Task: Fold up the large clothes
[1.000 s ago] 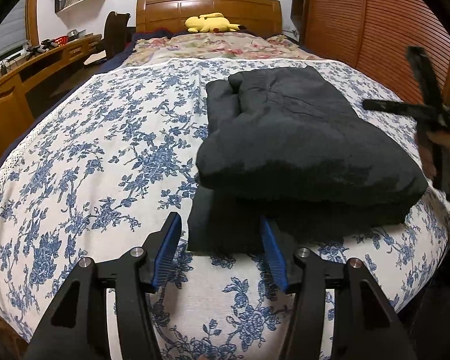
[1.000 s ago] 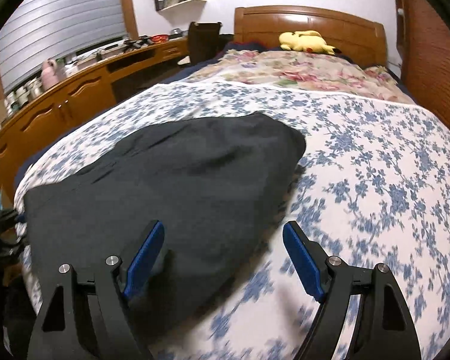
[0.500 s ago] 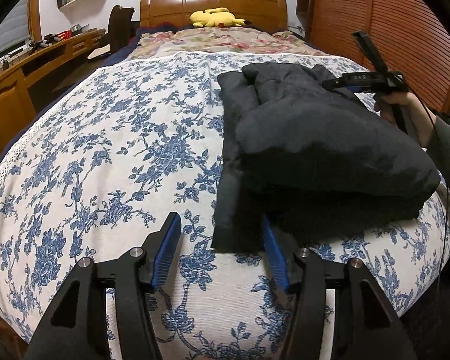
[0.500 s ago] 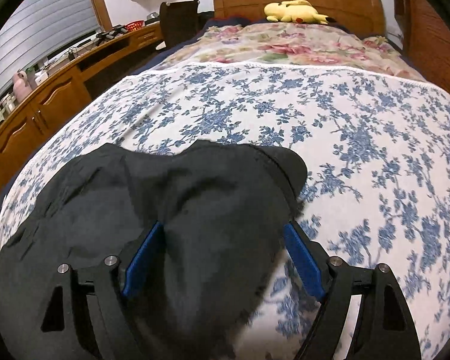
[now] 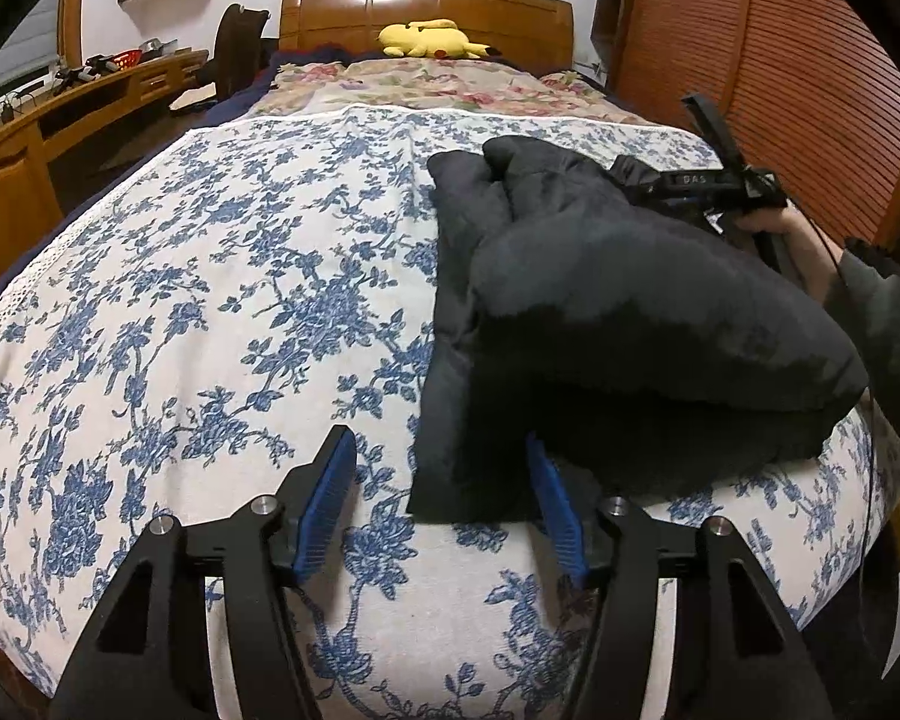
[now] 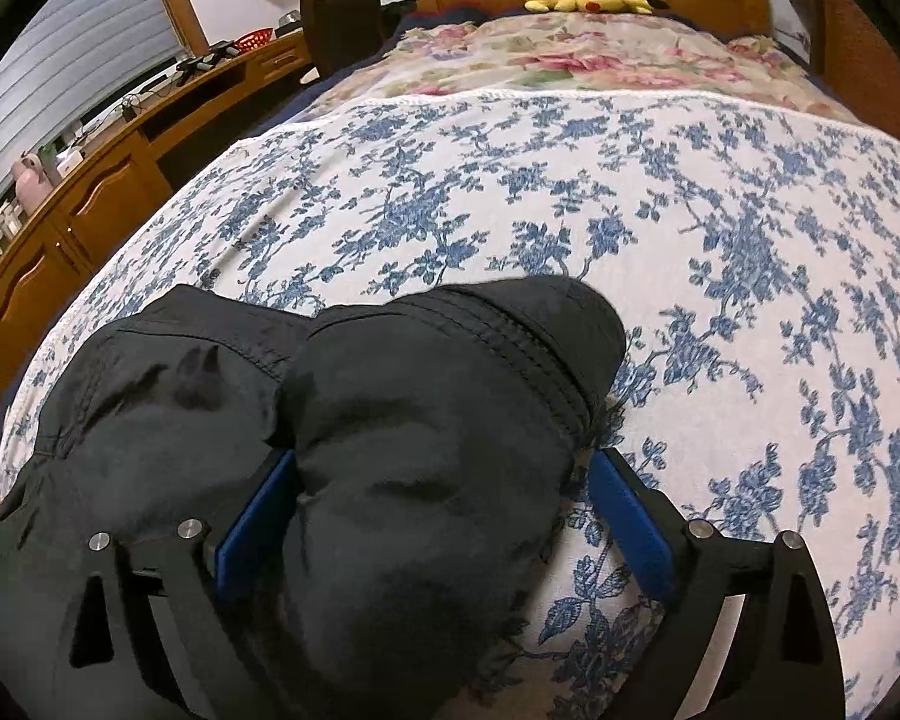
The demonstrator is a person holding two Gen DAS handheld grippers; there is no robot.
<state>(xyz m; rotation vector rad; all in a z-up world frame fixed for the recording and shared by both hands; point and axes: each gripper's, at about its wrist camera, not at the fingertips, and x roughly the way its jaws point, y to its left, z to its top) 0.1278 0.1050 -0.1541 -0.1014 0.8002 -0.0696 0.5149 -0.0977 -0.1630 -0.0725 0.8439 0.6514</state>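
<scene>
A wooden desk [image 5: 12,144] is running along the far left wall, beside the bed [image 5: 180,312] with its blue-flowered cover. The left gripper [image 5: 438,504] is hovering low at the near edge, its blue fingers [image 5: 324,504] standing wide with nothing between them; the right finger is sitting just at the near corner of the black garment [image 5: 600,300] (touching or not, I cannot tell). The garment is lying folded on the right half of the bed. At its far end the right gripper [image 6: 438,510] is spreading wide around a bunched fold, not clamping it. A yellow plush toy [image 5: 432,39] is lying by the headboard.
</scene>
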